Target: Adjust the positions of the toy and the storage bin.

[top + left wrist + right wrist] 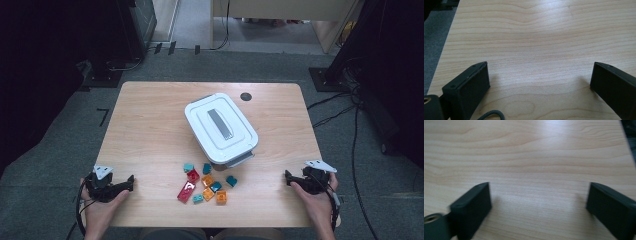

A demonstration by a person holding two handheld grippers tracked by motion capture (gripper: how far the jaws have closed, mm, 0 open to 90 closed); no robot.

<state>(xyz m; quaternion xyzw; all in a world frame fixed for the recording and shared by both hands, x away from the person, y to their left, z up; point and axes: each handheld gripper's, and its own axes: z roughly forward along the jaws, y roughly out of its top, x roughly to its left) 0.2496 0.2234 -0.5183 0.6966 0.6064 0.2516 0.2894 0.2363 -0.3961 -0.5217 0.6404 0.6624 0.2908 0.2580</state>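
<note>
Two hand-held grippers (131,181) (288,176) gape empty beside ten blocks (207,181), one lidded box (221,128).

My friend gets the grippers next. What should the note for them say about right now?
Left gripper: open, holding nothing, resting at the table's near left edge.
Right gripper: open, holding nothing, at the near right edge.
Things: white box sits mid-table with its lid on. The toy bricks, red, orange and teal, lie loose in a cluster just in front of it.
Done: nothing yet; no brick is picked up and the lid is on.
Left, most likely: take the lid off, then put the bricks in.
</note>
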